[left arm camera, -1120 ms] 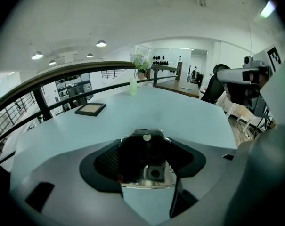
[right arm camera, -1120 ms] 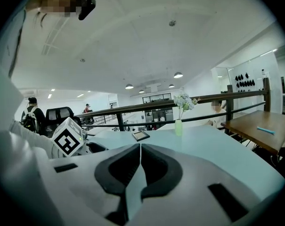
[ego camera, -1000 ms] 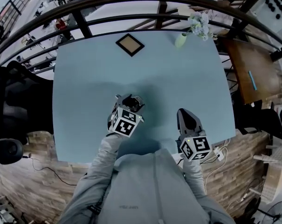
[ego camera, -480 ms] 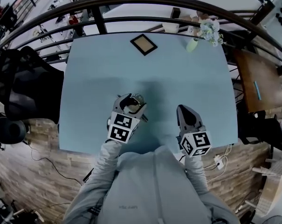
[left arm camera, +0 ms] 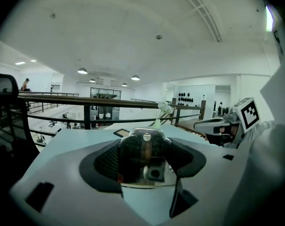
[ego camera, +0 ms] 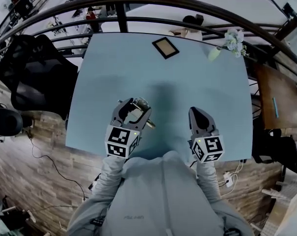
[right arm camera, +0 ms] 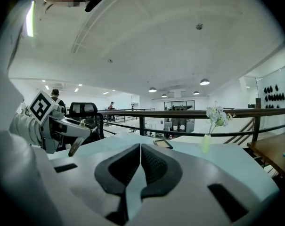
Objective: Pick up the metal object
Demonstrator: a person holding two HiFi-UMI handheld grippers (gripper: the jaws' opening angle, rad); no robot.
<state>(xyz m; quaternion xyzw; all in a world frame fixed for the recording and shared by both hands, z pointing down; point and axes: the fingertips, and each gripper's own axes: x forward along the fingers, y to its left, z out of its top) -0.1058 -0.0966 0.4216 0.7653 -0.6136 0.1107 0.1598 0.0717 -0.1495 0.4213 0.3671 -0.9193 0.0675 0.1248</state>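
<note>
Left gripper (ego camera: 134,108) clamped on the metal object (left arm camera: 143,155), right gripper (ego camera: 199,112) closed, both pointing forward, side by side

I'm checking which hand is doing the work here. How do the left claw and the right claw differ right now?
The left claw has its jaws wide apart, while the right claw has its jaws shut together. The left claw grips the metal object between its pads; the right claw holds nothing. Both carry a marker cube and sit over the near part of the blue table.
</note>
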